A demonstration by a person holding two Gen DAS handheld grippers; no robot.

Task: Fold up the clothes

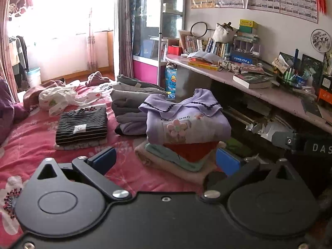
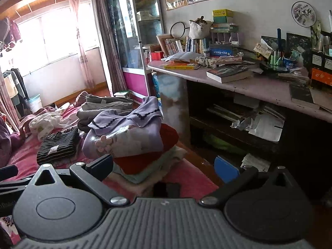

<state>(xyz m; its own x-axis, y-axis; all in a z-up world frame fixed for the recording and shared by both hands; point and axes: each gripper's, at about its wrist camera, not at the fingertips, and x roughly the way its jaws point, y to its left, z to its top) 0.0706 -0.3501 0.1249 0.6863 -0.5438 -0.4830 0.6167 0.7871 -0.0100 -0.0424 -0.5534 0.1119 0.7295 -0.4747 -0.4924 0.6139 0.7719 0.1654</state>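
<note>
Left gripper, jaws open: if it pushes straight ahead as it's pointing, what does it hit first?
Most likely the stack of folded clothes on the bed: the left gripper frames its lower layers, under the lilac collared top. Depth is hard to judge through the fisheye.

Daylight floods in through the window (image 1: 54, 20), which is blown out to white glare in both views and washes out the curtains (image 2: 81, 41). The bed (image 1: 31, 137) is evenly lit, while the space under the desk (image 2: 238, 95) lies in deep shadow. Fisheye distortion bends the walls and darkens the corners; focus is fairly sharp.
</note>
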